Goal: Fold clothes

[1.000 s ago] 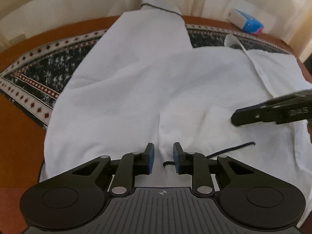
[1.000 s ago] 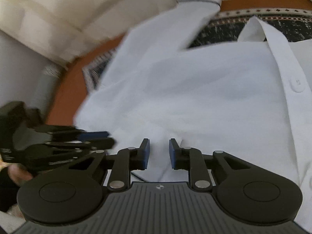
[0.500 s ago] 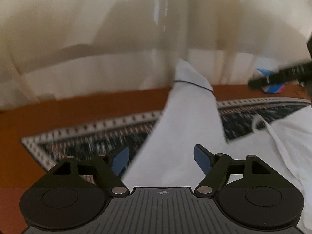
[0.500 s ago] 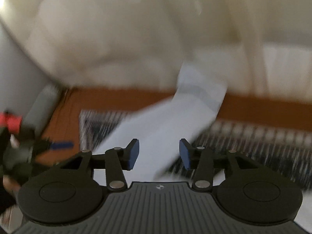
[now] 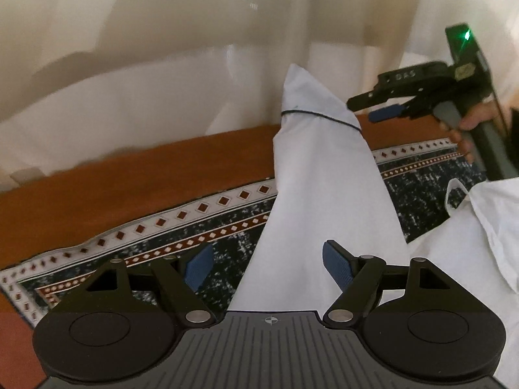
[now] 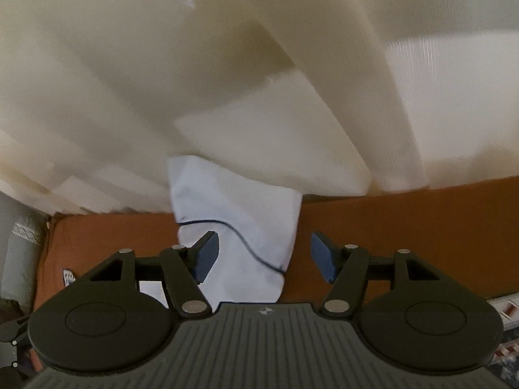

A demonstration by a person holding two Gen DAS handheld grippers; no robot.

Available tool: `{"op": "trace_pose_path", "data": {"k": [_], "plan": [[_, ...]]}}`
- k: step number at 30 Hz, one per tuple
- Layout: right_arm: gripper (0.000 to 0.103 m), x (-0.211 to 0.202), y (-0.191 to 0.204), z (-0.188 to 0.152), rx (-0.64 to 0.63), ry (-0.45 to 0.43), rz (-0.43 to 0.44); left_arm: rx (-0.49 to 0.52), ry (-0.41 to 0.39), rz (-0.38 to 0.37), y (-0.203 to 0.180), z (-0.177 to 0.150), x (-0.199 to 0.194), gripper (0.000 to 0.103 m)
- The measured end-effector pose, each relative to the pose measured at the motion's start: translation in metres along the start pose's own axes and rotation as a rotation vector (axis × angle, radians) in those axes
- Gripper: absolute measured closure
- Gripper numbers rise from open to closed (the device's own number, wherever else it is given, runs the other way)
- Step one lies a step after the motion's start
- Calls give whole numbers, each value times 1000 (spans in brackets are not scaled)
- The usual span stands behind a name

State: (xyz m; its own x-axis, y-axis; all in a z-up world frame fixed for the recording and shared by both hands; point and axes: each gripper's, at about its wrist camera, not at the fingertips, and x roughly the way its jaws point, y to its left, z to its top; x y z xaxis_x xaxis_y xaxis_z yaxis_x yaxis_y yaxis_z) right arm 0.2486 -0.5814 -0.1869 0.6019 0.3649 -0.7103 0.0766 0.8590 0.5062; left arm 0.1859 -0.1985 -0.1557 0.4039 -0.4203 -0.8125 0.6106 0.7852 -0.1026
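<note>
A white shirt [image 5: 327,194] lies on the patterned runner [image 5: 201,227], its long sleeve stretched away to the table's far edge, with a dark-trimmed cuff [image 5: 318,97] [image 6: 240,207] resting against the curtain. The collar and body [image 5: 480,227] lie at the right. My left gripper [image 5: 267,264] is open and empty above the sleeve's lower part. My right gripper [image 6: 264,257] is open and empty just before the cuff. It also shows in the left wrist view [image 5: 386,110], raised to the right of the cuff.
The brown wooden table [image 5: 136,175] [image 6: 405,223] ends at a cream curtain [image 5: 162,48] [image 6: 259,64] along the far side. A grey object [image 6: 19,249] stands past the table's left end.
Both grippers have opened, lifted off the shirt body and moved forward toward the sleeve and cuff. The right gripper has gone from low beside the left one to up near the cuff.
</note>
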Motion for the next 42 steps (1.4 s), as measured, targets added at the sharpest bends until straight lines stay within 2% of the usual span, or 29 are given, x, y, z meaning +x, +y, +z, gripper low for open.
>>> {"op": "trace_pose_path", "data": {"k": [4,7,9,11,13,15,17,19,22,29,38,42], "plan": [[35,12,-19,-6,28,-30,66,-14,-18,-52,5,-2,13,19],[35,18,-35,-11,81,-69,140,-33,-32,-92,9,-6,20,24],[35,24,-44,-14,108,-97,195,-39,-25,-103,13,-9,25,33],[35,30,-49,-14,125,-117,236,-32,-8,-102,16,-10,31,50],[36,37,-49,-13,124,-124,265,-33,4,-118,19,-11,35,64],[45,44,-46,-12,107,-114,280,-32,14,-137,21,-12,38,73],[54,51,-41,-13,88,-96,294,-24,17,-152,20,-13,39,90],[61,55,-37,-15,72,-86,292,-24,25,-164,19,-14,39,97],[80,59,-33,-17,65,-72,293,-26,31,-162,18,-13,38,101],[87,43,-19,-10,61,-85,282,-72,52,-151,23,-9,30,103],[94,-61,42,10,-39,-187,368,-94,44,-91,32,-15,11,103],[96,-120,80,-7,-133,-218,412,-125,31,-74,37,-19,0,103]]}}
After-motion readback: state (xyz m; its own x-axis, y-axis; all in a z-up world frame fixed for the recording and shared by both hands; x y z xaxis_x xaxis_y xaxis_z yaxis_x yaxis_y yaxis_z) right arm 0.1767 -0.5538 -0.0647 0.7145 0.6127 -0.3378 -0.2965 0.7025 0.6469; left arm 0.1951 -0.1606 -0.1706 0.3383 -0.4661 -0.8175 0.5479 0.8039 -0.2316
